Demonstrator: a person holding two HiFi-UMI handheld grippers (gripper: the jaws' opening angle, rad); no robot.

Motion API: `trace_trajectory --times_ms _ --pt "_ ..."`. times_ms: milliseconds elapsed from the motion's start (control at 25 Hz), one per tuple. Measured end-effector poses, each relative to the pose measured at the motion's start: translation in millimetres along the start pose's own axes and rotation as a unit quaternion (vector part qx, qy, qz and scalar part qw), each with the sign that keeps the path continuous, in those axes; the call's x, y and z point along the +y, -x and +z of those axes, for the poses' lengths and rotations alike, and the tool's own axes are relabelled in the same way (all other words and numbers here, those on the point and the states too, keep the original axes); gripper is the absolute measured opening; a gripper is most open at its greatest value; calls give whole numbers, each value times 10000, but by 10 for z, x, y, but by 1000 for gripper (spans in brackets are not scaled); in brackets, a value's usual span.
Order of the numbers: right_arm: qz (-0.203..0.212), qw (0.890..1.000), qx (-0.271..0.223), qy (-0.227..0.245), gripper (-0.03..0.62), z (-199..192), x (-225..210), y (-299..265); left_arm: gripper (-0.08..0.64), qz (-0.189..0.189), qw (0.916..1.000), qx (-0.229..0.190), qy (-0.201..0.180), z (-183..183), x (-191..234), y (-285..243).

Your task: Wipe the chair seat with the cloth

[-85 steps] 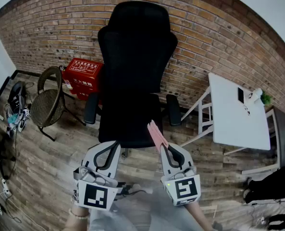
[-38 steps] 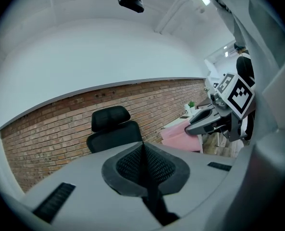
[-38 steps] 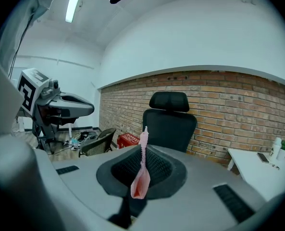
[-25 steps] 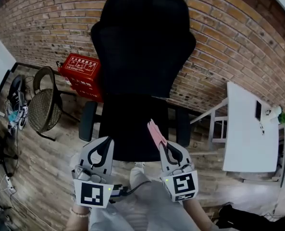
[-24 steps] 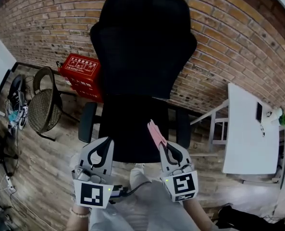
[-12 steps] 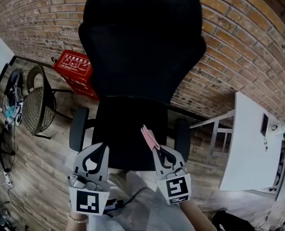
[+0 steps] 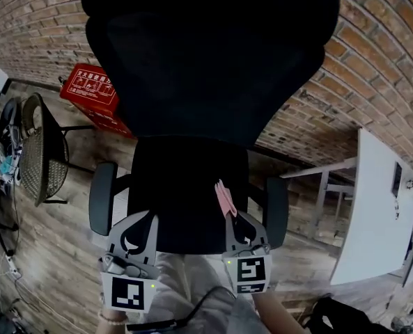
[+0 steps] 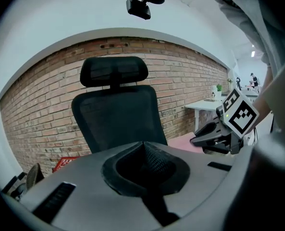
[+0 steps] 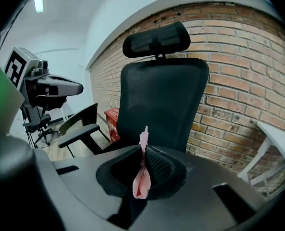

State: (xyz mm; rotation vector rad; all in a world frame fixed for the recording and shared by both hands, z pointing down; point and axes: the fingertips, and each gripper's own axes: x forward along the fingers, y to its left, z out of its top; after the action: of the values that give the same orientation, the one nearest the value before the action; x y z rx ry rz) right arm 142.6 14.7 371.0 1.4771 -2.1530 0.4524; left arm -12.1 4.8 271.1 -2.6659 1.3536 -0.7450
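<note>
Plank floor (image 7: 56,245), black office chair (image 7: 185,186), red box (image 7: 88,89)

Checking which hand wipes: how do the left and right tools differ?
The right tool is shut on a pink cloth; the left tool is shut, empty. The right tool sits front-right of the black chair seat, the left tool front-left. Both face it.

Left gripper (image 7: 140,223): grey moulded shell, black ribbed jaw pads.
Right gripper (image 7: 235,223): same grey shell, same black pads.
Marker cubes (image 7: 128,294): white faces, black square codes, a small green light beside each.
Cable (image 7: 205,303): thin, black.
Sleeve (image 8: 257,28): pale grey fabric.
Head camera (image 8: 138,7): small, black.
</note>
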Motion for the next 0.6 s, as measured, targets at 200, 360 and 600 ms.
trace_trajectory --times_ms 200,360,600 --pt "-579 9981 210 -62 49 -319 -257 -557 18 -291 9994 100 181 -446 9 -441" --pt "-970 9943 414 -124 49 -586 -465 -1000 18 -505 9986 105 86 -795 52 -775" --pt "-1417 9873 715 10 49 -945 -775 -1535 18 -496 9981 119 358 -1298 121 -1172"
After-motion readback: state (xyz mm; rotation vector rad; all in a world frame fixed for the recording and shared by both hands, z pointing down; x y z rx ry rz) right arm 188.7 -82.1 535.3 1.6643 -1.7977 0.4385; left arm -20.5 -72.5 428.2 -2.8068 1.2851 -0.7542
